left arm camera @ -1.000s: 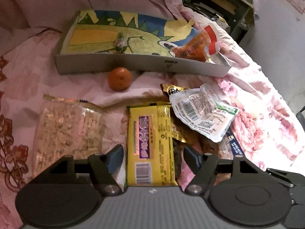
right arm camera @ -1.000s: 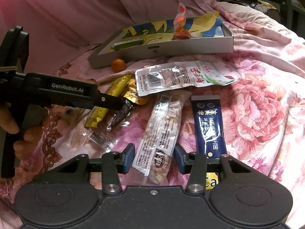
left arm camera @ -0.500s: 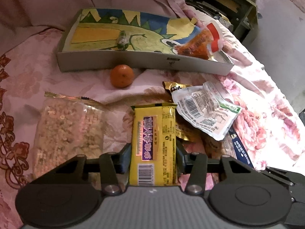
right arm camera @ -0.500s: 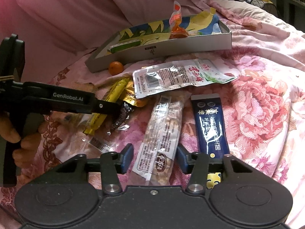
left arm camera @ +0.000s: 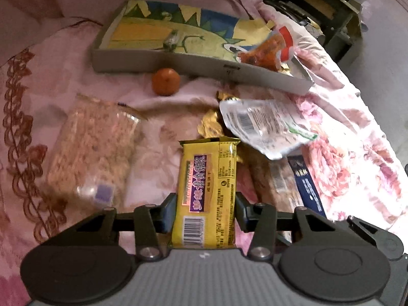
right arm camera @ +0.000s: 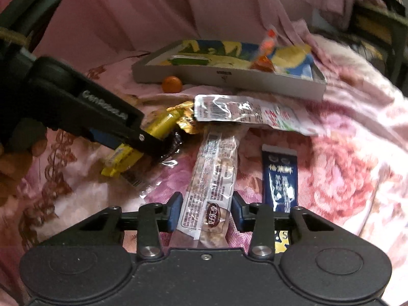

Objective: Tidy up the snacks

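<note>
Left wrist view: my left gripper clamps the yellow snack packet, its pads pressed on both edges. My right gripper has just been closing on the clear nut bar packet, pads touching its sides. Both packets lie on the pink floral bedspread. Farther back, an orange rests just beside the shallow box; beyond, dark shelving.

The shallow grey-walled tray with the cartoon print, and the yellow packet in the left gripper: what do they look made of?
The shallow grey-walled tray looks like matte cardboard: flat folded walls, printed floor. The yellow packet looks like glossy plastic film: sheen, crimped top seam, printed barcode.
</note>
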